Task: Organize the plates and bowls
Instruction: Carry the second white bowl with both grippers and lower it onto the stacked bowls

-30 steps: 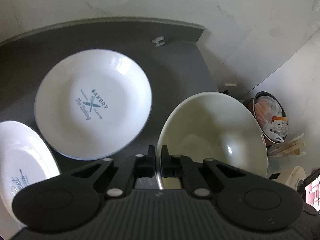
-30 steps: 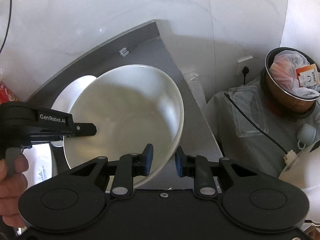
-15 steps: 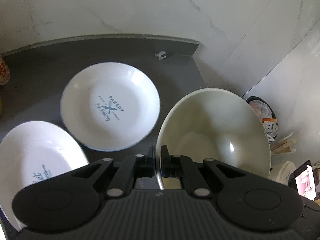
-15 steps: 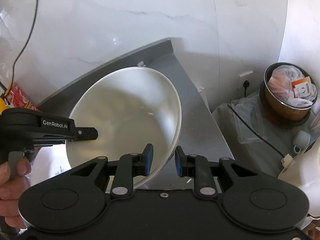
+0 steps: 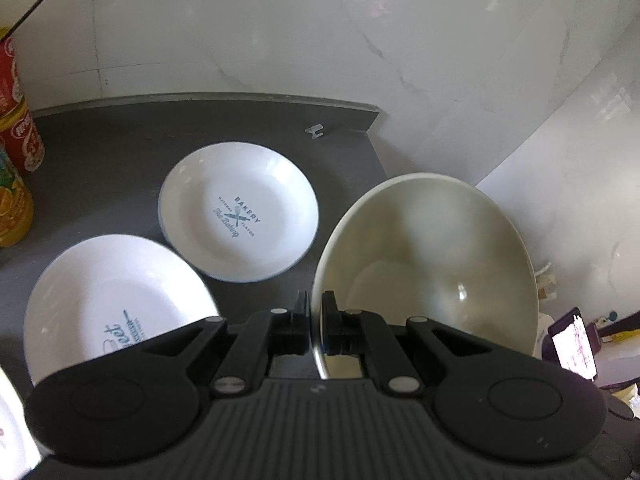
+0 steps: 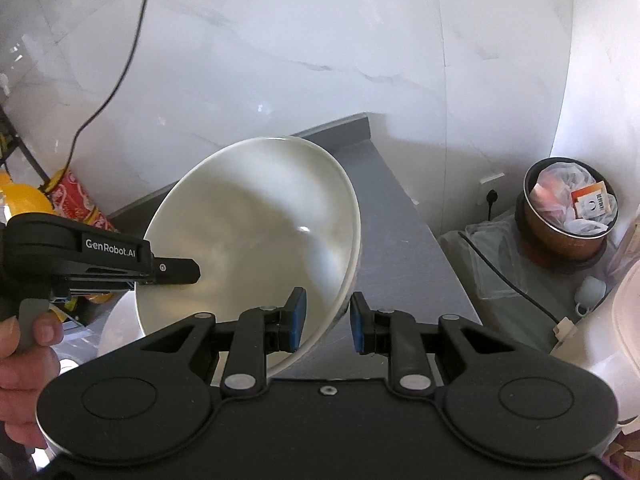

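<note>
A cream bowl (image 5: 432, 272) hangs tilted above the dark counter (image 5: 120, 168), and my left gripper (image 5: 316, 304) is shut on its near rim. In the right wrist view the same bowl (image 6: 256, 232) fills the middle, with the left gripper (image 6: 180, 276) clamped on its left edge by a person's hand (image 6: 24, 344). My right gripper (image 6: 326, 322) is open, its blue-padded fingers on either side of the bowl's right rim without pinching it. Two white printed plates lie on the counter: a BAKERY plate (image 5: 240, 212) and a nearer one (image 5: 108, 300).
Red cans (image 5: 16, 132) and an orange can (image 5: 12, 208) stand at the counter's left edge. The counter ends at the right, and below it stands a full waste bin (image 6: 568, 208). A marble wall rises behind. A black cable (image 6: 120, 72) hangs at the left.
The bowl and both grippers have risen and drawn back from the counter, so the plates look smaller. The left gripper still holds the bowl's rim and the right stays open around it.
</note>
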Demonstrator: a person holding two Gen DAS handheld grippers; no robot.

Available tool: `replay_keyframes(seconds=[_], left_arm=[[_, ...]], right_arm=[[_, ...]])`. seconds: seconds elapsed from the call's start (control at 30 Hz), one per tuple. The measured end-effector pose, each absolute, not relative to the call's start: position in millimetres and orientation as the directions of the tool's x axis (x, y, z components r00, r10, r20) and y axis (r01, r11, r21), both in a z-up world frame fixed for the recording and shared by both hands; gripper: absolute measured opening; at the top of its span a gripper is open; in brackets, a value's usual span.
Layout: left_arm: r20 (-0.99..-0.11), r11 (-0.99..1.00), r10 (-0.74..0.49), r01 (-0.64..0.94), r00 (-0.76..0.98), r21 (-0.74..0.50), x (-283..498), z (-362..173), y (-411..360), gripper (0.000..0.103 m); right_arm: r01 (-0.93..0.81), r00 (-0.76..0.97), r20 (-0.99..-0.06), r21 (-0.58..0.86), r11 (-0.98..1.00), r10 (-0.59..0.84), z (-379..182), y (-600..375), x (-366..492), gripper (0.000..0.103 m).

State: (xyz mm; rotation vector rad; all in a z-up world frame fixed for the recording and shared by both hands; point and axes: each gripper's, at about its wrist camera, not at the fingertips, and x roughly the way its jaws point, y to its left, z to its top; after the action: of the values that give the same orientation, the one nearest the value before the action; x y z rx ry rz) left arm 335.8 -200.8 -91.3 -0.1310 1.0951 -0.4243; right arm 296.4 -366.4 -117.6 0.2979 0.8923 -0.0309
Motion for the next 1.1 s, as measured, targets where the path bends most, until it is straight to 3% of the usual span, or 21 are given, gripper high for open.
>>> replay_keyframes(seconds=[1.1], left_arm=[[-0.85,0.899,-0.416,0.285,0.322,-0.332,273,-99,-118,0.005]], right_arm=[[0.134,0.6,-0.795,0.207,0.969,0.087,-106,-296,233,0.023]])
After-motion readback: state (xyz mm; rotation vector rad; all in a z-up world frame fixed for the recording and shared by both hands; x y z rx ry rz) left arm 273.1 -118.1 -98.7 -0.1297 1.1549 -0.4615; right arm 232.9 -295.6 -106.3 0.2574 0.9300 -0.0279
